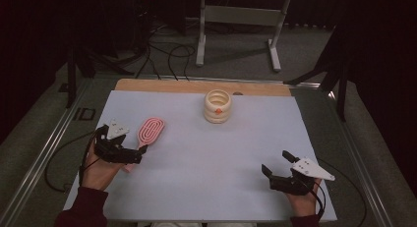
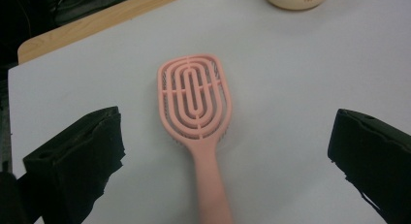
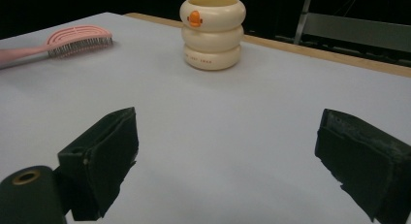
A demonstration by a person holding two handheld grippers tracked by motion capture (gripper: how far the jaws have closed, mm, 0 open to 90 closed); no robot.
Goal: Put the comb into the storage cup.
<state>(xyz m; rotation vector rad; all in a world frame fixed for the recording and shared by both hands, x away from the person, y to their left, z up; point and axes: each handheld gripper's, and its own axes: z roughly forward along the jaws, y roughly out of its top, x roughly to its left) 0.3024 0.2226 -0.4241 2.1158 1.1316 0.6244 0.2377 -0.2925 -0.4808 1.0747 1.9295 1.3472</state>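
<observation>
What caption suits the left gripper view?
Open left claw poised over a pink plastic vented hairbrush lying bristles-down on the white table.

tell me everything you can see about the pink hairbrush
The pink hairbrush looks like plastic: an oval head of nested open loops and a straight handle. It lies flat on the pale table cover, bristles down, at the left. The left gripper is open with a jaw either side of the handle, not touching it.
</observation>
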